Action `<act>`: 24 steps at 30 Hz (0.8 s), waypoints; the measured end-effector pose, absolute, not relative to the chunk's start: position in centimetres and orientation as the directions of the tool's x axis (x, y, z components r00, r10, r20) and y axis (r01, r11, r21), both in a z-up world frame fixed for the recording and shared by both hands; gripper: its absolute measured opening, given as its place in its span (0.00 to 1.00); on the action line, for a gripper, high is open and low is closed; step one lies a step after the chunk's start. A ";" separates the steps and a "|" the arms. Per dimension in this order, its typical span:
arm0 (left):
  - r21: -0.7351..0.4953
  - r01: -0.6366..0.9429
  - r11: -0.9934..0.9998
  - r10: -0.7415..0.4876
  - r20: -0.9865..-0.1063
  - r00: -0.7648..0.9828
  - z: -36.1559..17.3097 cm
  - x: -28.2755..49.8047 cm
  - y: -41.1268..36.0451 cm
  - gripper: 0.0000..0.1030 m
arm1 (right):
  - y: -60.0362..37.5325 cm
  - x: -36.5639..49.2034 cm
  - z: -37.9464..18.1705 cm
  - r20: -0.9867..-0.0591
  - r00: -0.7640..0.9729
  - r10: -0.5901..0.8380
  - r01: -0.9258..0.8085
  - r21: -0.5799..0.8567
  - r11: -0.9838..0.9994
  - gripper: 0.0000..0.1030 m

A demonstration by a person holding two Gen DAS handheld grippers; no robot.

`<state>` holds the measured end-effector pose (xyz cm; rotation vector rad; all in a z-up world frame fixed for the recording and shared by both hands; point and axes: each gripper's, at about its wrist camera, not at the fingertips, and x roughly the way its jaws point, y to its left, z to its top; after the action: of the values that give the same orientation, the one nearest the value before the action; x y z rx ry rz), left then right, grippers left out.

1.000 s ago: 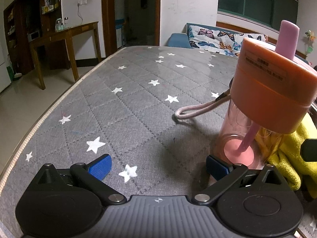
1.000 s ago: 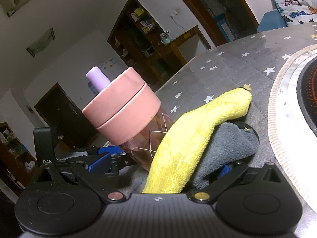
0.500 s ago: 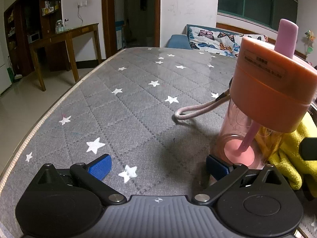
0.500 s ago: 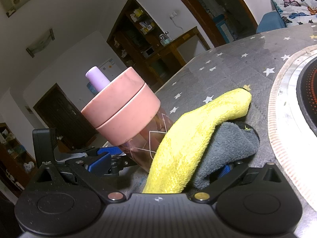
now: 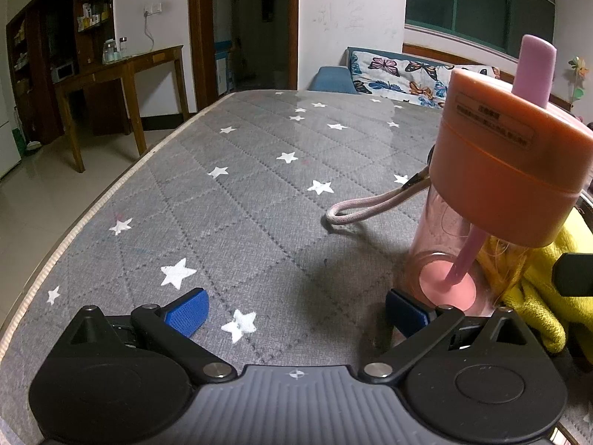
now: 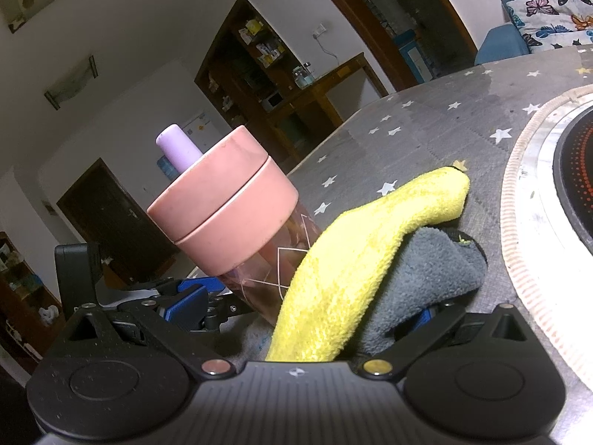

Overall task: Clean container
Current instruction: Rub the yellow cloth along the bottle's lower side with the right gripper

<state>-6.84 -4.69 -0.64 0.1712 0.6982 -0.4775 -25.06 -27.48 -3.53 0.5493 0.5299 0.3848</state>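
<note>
- Left gripper [image 5: 296,309]: nearest to the left wrist camera, low over the grey star-printed mattress cover [image 5: 229,200]; its jaws stand wide apart, with only the cover between the two blue pads. The right-hand pad [image 5: 406,313] sits just beside the foot of the bottle; whether they touch cannot be told.
- Right gripper [image 6: 304,315]: nearest to the right wrist camera; its jaws are spread and hold a bunched cloth [image 6: 355,270], yellow on one face and grey on the other. The right blue pad is mostly hidden under the grey fold.
- Bottle [image 5: 478,230]: the container, a clear pink tumbler standing on the cover at the right of the left wrist view, leaning in both views. It carries a broad salmon-pink lid [image 6: 222,207] and a lilac straw [image 5: 535,70] that runs down to the pink base. The yellow cloth lies against its right side.
- Wrist strap [image 5: 370,209]: a pink cord loop trailing left from the bottle's neck onto the cover.
- Round disc [image 6: 548,200]: at the far right of the right wrist view, with a pale rim and dark centre.
- Far background: a wooden table [image 5: 122,74] to the left and a butterfly-print cushion [image 5: 404,74] beyond the mattress.
</note>
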 end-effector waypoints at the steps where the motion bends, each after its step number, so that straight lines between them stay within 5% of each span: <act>1: -0.006 0.477 0.879 -0.364 -0.653 0.664 -0.6 -6.9 -4.7 1.00 | -27.5 -25.0 -3.5 -0.370 0.798 0.476 -0.202 0.579 0.789 1.00; 24: -0.003 0.475 0.880 -0.365 -0.644 0.672 -0.5 -6.8 -4.7 1.00 | -26.4 -23.9 -2.7 -0.379 0.795 0.473 -0.201 0.572 0.795 1.00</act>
<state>-6.82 -4.72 -0.47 0.1702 0.6860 -0.4760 -23.93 -26.35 -2.67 0.5383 0.5383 0.3816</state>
